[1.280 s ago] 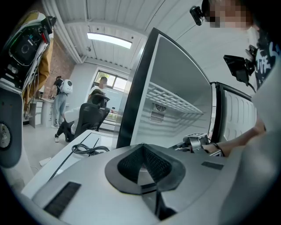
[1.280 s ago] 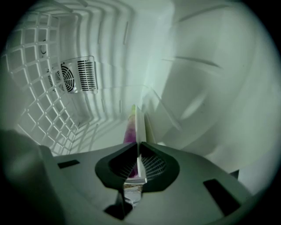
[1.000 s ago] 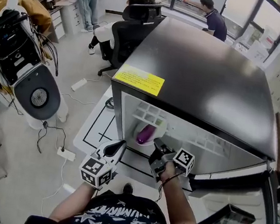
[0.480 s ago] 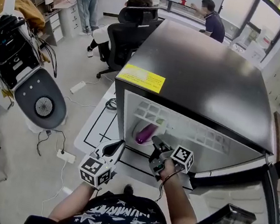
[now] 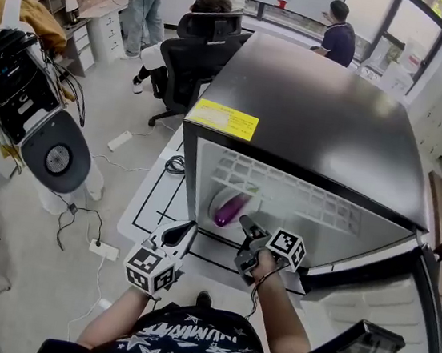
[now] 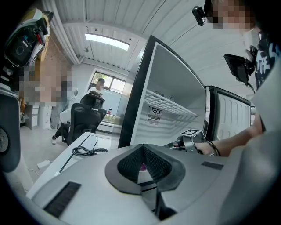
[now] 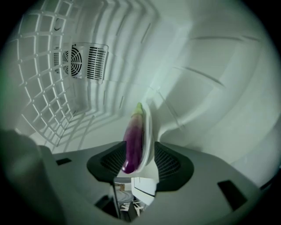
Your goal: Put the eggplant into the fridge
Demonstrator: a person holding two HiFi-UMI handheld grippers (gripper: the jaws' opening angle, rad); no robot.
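Observation:
A purple eggplant (image 5: 230,209) lies on a white plate (image 5: 220,198) on the floor of the open black fridge (image 5: 319,104), at its left side. My right gripper (image 5: 245,230) reaches into the fridge opening just right of the plate. In the right gripper view its jaws have just been opening and stand wide, with the eggplant (image 7: 134,140) and the plate's rim (image 7: 147,127) between them and no pad pressing. My left gripper (image 5: 185,232) hangs outside the fridge, lower left of the opening, with its fingertips (image 6: 141,151) together and nothing held.
A wire shelf (image 5: 284,190) spans the fridge above the plate. The fridge door (image 5: 380,314) swings open at lower right. A white mat (image 5: 153,199) lies under the fridge. An office chair (image 5: 201,48), a white machine (image 5: 47,149), floor cables (image 5: 78,217) and several people stand around.
The right gripper's jaws stand wider apart than a second ago. Both hands have kept their places. The eggplant stays on the plate.

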